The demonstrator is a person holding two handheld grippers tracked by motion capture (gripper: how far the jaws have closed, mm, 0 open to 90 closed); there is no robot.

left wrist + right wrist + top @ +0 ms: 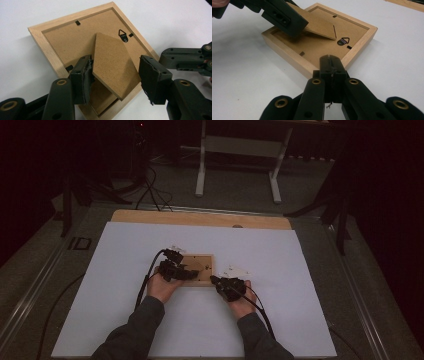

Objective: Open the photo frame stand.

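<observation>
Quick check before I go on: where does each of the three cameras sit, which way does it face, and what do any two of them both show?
High view: above the person's side, looking forward and down; forearms, left gripper, right gripper.
Left gripper view: rides the left gripper, looking onto the picture frame and its raised stand flap.
Right gripper view: rides the right gripper, jaws closed, at the frame's edge.
Shared: both gripper views show the hanger hook.

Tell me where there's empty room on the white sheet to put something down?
The white sheet is bare left of the picture frame, beyond it, and far right. It's crowded in the middle, where the left gripper and right gripper meet the frame.
</observation>
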